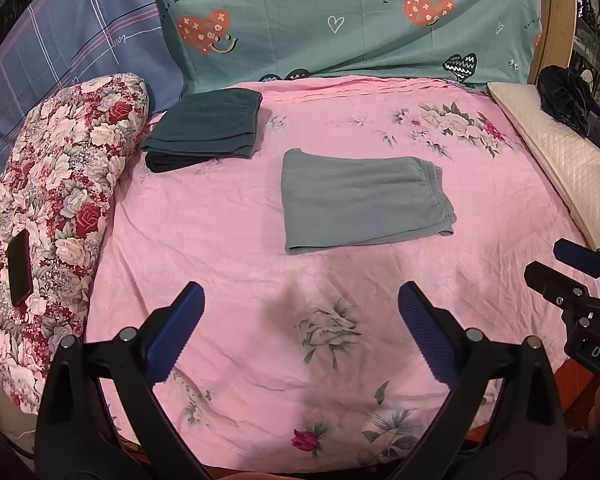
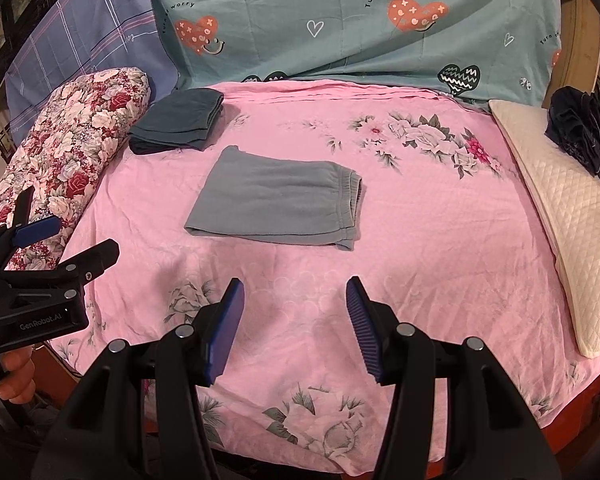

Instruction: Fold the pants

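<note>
The grey pants (image 1: 364,200) lie folded on the bed (image 1: 228,248); both grippers, left (image 1: 300,332) and right (image 2: 296,326), hover with fingers wide and empty, probably because the folding is finished.

I see grey-blue folded pants (image 1: 360,200) on my pink flowered bedsheet (image 1: 260,280), dark teal folded pants (image 1: 204,128), and a red-and-white rose-print quilt (image 1: 52,200).

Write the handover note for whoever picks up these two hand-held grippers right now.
Left hand-held gripper: open, empty, above the pink floral bedsheet.
Right hand-held gripper: open, empty, beside it.
Grey-blue fleece pants: folded into a flat rectangle mid-bed.
Dark teal pants: folded, at the far left by the red floral rolled quilt.
Left: a dark crumpled clothes heap on the cream quilted pillow at the right looks unfolded.
</note>
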`<state>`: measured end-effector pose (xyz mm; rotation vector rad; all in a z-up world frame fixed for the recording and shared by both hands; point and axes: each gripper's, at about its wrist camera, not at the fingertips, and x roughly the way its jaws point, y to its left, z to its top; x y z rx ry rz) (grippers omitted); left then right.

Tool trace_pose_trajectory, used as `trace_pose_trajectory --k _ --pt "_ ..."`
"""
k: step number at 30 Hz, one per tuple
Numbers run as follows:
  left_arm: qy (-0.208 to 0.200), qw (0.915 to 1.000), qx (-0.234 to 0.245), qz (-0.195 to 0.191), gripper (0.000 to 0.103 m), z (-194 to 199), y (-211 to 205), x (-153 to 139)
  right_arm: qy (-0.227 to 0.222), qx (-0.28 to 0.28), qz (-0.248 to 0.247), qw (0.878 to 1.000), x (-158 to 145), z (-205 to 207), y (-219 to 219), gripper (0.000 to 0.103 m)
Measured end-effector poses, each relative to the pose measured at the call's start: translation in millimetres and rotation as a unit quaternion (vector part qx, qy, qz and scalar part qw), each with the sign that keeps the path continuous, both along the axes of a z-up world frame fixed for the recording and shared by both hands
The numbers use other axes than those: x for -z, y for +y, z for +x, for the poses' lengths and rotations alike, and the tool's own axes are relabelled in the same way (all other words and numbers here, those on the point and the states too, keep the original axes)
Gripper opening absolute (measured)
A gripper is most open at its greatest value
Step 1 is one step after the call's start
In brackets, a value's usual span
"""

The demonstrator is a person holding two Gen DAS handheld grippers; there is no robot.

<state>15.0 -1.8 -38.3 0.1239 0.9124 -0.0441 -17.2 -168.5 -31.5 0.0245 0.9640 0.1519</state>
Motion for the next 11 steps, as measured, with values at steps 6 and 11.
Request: trace_pose_trajectory --k 6,11 --pt "0.001 1.0 -0.002 -0.001 0.099 0.2 0.0 0.8 0.003 0.0 0.002 1.0 2.1 1.5 -1.8 0.054" --pt "-0.001 0.9999 0.006 -0.013 0.099 0.0 -1.2 0.7 0.005 0.0 0.001 1.0 4.4 0.9 -0.1 0.054"
